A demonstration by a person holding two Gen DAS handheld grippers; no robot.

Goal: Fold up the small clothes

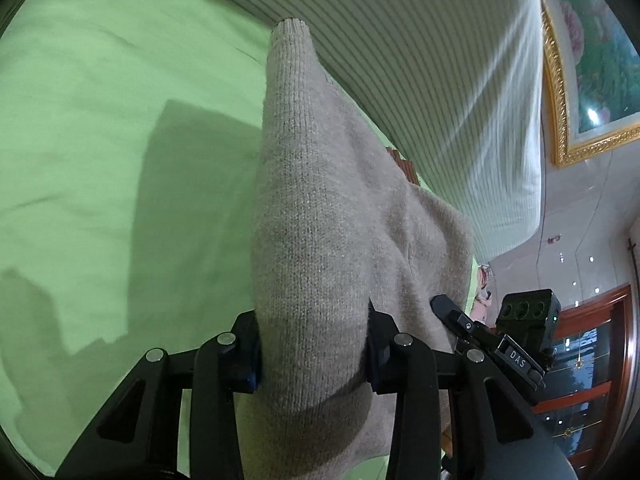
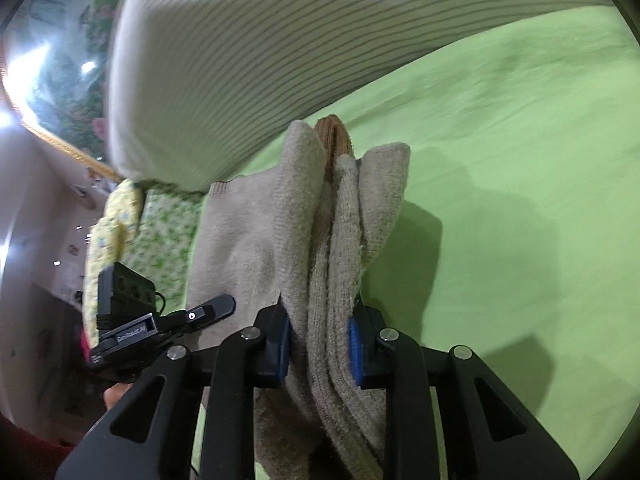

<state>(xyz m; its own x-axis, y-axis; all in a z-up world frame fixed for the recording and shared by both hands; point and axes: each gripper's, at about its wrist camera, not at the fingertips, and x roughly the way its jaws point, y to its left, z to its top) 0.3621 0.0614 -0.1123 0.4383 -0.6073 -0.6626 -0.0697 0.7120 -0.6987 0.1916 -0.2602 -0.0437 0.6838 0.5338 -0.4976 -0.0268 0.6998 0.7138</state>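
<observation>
A small beige knitted garment (image 1: 320,208) hangs over the green sheet (image 1: 100,140). My left gripper (image 1: 314,354) is shut on one bunched part of it, the knit bulging between the jaws. In the right wrist view my right gripper (image 2: 320,340) is shut on several bunched layers of the same beige garment (image 2: 256,236), with a brown knitted trim (image 2: 334,136) showing at the top of the folds. Each gripper shows in the other's view, the right one (image 1: 480,328) and the left one (image 2: 160,320), close together.
A large white ribbed pillow or cushion (image 1: 420,60) lies along the far side of the green sheet (image 2: 520,160). A floral yellow-green cloth (image 2: 132,240) lies beside the garment. A gold-framed painting (image 1: 580,80) hangs on the wall beyond.
</observation>
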